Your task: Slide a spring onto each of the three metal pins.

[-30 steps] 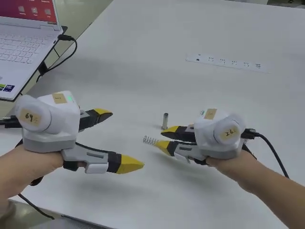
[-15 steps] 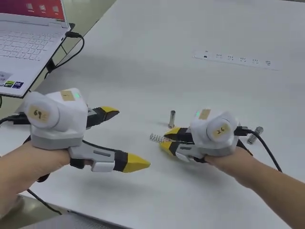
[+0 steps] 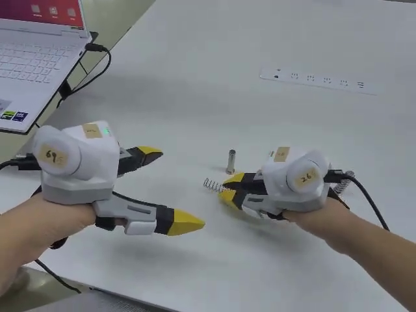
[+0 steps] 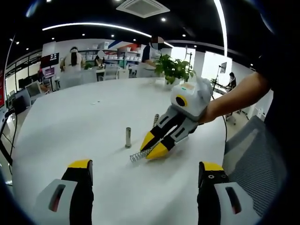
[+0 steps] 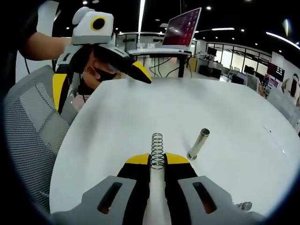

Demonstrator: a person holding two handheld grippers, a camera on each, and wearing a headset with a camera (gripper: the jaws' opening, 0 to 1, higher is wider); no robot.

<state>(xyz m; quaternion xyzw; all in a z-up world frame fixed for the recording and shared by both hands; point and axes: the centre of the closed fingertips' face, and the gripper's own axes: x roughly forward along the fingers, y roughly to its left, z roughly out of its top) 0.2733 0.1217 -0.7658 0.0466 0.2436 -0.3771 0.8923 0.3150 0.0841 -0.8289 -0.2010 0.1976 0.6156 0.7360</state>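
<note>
My right gripper (image 3: 229, 187) is shut on one end of a small coil spring (image 3: 211, 185), which sticks out to the left just over the white table. In the right gripper view the spring (image 5: 157, 143) runs straight out from the closed jaws. A bare metal pin (image 3: 231, 161) stands upright just beyond it, a little to the right in that view (image 5: 198, 144). Another pin (image 3: 344, 180), with a spring on it, stands behind the right gripper. My left gripper (image 3: 169, 188) hovers open at the left, holding nothing, and faces the right gripper (image 4: 157, 144), spring (image 4: 137, 155) and pin (image 4: 127, 137).
An open laptop (image 3: 32, 45) with a black cable (image 3: 91, 65) sits at the table's far left corner. A white power strip (image 3: 318, 82) lies flat at the back. A mesh chair (image 5: 33, 140) stands off the near edge of the table (image 3: 195, 97).
The head view has shifted a little. The right gripper still holds the spring beside the bare pin, with barely any move. The left gripper has stayed open in place.
</note>
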